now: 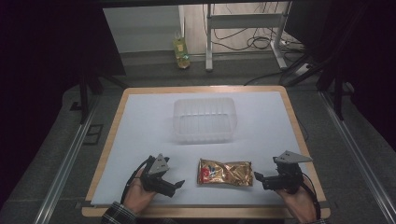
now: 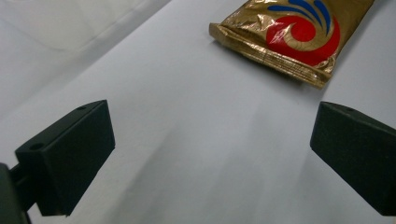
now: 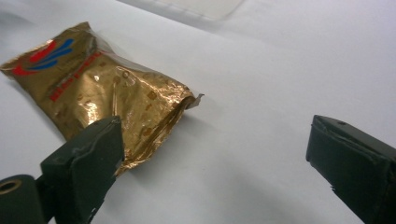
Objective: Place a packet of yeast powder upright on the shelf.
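Evidently, the gold packet (image 1: 225,172) was judged light, crinkly and slippery, best pinched at its sealed end; both tools, left (image 1: 179,184) and right (image 1: 257,177), were held open.

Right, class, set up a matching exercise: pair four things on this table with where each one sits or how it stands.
Things:
1. gold packet
2. clear tub
3. left gripper
4. right gripper

Places or states:
A. far middle of the white sheet, empty
B. open, at the packet's right end
C. lying flat between the two grippers
D. open, left of the packet, apart from it

Pairs: 1-C, 2-A, 3-D, 4-B
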The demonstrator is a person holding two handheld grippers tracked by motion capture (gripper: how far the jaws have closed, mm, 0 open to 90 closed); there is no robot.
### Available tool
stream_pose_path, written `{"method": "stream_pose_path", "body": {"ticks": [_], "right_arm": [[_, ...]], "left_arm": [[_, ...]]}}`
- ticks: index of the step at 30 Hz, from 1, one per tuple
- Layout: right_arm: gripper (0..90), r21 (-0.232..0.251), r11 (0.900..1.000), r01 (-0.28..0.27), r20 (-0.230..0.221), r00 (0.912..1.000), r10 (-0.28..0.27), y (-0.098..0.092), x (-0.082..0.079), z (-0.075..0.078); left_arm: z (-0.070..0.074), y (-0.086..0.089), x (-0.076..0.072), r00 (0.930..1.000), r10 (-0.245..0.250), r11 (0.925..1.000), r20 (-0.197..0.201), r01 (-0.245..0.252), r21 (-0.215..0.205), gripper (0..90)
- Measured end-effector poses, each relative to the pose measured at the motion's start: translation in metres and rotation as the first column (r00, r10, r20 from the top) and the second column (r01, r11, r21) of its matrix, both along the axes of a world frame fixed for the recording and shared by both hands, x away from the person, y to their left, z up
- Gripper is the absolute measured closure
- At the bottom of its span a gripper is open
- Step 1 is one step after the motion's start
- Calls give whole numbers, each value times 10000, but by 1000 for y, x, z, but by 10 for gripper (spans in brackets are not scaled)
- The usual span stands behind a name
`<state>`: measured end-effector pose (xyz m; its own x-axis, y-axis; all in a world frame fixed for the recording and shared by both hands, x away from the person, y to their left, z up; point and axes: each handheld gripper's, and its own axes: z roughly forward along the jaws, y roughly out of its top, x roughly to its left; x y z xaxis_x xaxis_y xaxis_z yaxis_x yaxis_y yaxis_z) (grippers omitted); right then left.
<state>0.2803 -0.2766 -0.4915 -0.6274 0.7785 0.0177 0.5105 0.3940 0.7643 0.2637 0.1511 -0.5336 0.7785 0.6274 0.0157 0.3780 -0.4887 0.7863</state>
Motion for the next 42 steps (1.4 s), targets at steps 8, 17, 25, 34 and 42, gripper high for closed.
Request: {"method": "stream_pose_path", "body": {"ticks": [8,17,25,34,42], "right_arm": [[42,356,9991,-243,-753,9968,270,-11,5,-8],[20,-316,9993,-180,-384,9991,168,-7,1,-9],[5,-396,9988,-302,-472,9985,283,-9,2,-12],[2,-457,9983,-348,-345,9989,332,-9,3,-13],[2,-492,9983,-327,-238,9992,315,-8,3,-13]], "left_arm": [[1,-1,0,9997,-164,9991,174,171,-391,0],[2,-8,-2,9993,-294,9993,213,298,-205,9],[4,-13,-3,9991,-341,9994,248,341,-22,23],[8,-17,-4,9988,-455,9989,170,457,-106,36],[12,-28,-6,9967,-698,9975,420,692,156,119]]}}
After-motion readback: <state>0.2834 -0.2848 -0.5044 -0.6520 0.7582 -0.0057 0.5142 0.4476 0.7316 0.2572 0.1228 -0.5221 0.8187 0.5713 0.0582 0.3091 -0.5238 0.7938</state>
